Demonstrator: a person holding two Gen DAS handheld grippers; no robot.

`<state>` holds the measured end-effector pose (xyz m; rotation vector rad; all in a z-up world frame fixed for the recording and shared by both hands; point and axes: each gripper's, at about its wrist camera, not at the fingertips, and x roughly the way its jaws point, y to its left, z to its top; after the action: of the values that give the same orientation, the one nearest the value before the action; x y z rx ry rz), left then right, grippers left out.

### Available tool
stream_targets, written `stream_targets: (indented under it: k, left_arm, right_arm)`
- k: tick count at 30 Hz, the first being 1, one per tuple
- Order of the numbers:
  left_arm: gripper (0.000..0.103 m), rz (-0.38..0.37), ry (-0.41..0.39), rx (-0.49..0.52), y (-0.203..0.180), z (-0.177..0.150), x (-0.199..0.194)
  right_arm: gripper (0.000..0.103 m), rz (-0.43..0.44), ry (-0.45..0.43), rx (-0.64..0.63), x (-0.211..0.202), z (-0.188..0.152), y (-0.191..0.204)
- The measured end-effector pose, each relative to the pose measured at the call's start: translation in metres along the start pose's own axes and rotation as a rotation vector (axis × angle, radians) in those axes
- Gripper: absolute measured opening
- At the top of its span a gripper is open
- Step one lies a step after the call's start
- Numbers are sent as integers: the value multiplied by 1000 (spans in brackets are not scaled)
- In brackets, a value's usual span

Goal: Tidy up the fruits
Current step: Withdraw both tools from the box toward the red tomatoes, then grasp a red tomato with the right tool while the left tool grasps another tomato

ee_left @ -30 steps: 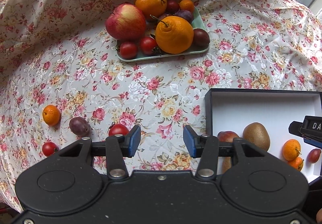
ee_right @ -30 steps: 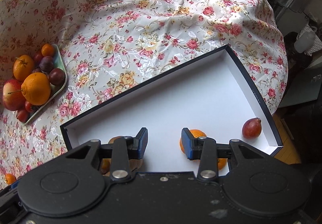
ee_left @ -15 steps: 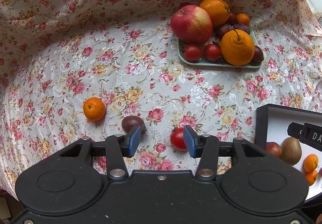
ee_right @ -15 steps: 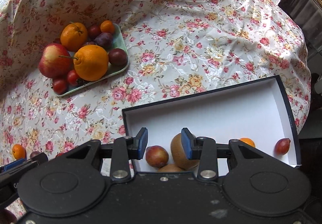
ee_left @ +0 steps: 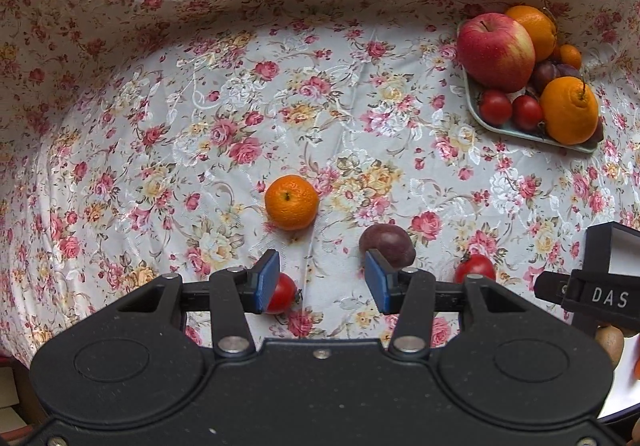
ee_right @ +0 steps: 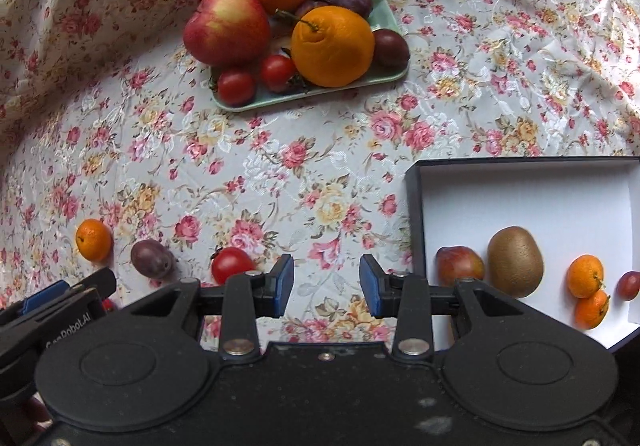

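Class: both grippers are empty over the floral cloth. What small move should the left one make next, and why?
Probably lower the left gripper toward the small tomato by its left pad. Its jaws stand open and empty, and that loose fruit on the cloth lies nearest.

On the tablecloth (ee_right: 304, 165), far side: a tray (ee_right: 384, 79) heaped with an apple (ee_right: 226, 25) at left, two oranges (ee_right: 332, 45) behind and right of it, two tomatoes (ee_right: 236, 85) along the near edge, plums (ee_right: 390, 45) at right and rear. Near right: an open box (ee_right: 520, 181) holding, left to right, a peach (ee_right: 458, 266), a kiwi (ee_right: 515, 261), two tangerines (ee_right: 585, 276) and a grape (ee_right: 629, 285). Near left, loose on the cloth, left to right: a mandarin (ee_right: 93, 239), a plum (ee_right: 151, 258), a tomato (ee_right: 232, 265). Nearer the table's edge, in the left view, one more tomato (ee_left: 282, 296).
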<state>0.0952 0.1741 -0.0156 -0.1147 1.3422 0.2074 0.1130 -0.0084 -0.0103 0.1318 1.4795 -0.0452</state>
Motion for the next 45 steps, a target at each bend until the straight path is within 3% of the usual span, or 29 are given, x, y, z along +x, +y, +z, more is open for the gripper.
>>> stream_targets:
  k: [3,9,12,24,37,40,43,45]
  left_arm:
    - [55,-6,14,-20,14,0,3]
    - [55,-7,42,-44,35,-2,13]
    - [55,-14,57,-53,43,-3,17]
    - [55,-65,120,-53,49,-10,34]
    - [58,-72,117,-69,49,-10,47]
    - [44,-100,112,-75,49,-10,47]
    - [44,-90,99,-81,48,-10,45]
    - [44,-69,86,-84,48,-10,41]
  right_arm:
    - [38,75,32,50,7,-4,12]
    - [37,-13,-50,64,13,-9,40]
    - [36,-7,-61,50,15,-6,46]
    - [33,28,86,232,52,-2,46]
    - [31,-20,57,175,56,-5,59]
    - [31,-10,48,167,52,-5,56]
    - [28,30,46,179,45,-3,49]
    - [16,63,40,185,40,-2,45]
